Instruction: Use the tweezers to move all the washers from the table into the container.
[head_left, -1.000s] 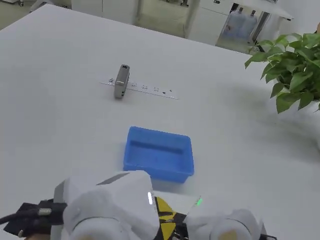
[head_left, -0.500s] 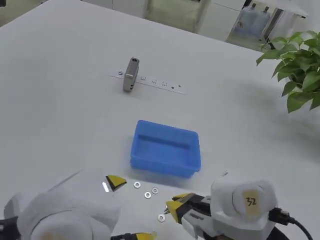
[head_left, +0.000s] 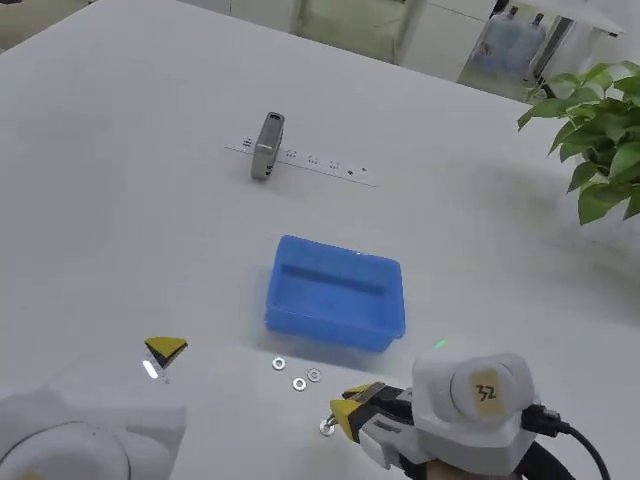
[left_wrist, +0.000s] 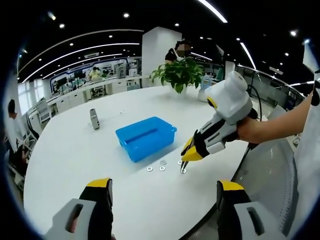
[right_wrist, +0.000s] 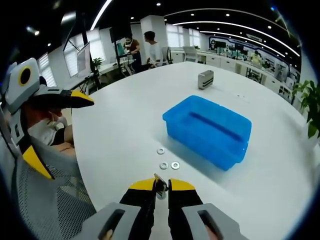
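**Setting:** open-plan office hall.

**Evidence:**
- Large white table (head_left: 120, 200) with a rounded edge and a flat socket strip (head_left: 320, 163) on its far part.
- Potted plant (head_left: 605, 130) at the far right of the table.
- Blue water jugs (head_left: 505, 40) beyond the table.
- Long curved ceiling light strips (left_wrist: 75, 50) with recessed spots around them.
- White square column (left_wrist: 157, 50).
- Rows of desks (left_wrist: 100, 89) far behind.
- People (right_wrist: 150, 47) standing at the far side.
- Grey mesh chair (left_wrist: 265, 165) at the table's near edge.

left gripper (left_wrist: 165, 184) jaws spread wide, right gripper (right_wrist: 159, 184) jaws pinched nearly together.
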